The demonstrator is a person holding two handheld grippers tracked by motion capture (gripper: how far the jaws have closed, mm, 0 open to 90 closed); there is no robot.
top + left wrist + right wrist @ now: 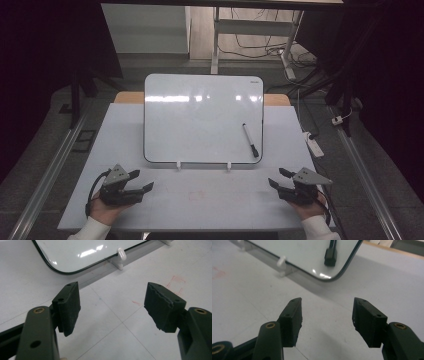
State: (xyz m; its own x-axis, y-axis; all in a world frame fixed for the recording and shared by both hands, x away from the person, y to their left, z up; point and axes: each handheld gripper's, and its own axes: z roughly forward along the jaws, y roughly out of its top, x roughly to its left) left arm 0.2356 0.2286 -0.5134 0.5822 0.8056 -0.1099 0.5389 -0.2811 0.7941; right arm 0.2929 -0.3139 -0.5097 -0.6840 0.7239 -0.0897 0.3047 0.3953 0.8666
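Observation:
A white board (200, 117) with a dark rim leans on a small stand at the back middle of the table. A black marker (251, 140) lies on its lower right part; its cap end (330, 255) appears in the right gripper view. My left gripper (141, 180) rests at the front left, open, nothing between its jaws. My right gripper (278, 178) rests at the front right, open and empty too. The left gripper view looks at the board's lower corner (62, 271) and a white stand peg (121, 253). Both grippers sit apart from the board.
The white table (200, 200) carries faint red marks (175, 283) near its front middle. A power strip (314, 144) and cables lie on the floor to the right. Metal rails run along both sides of the table.

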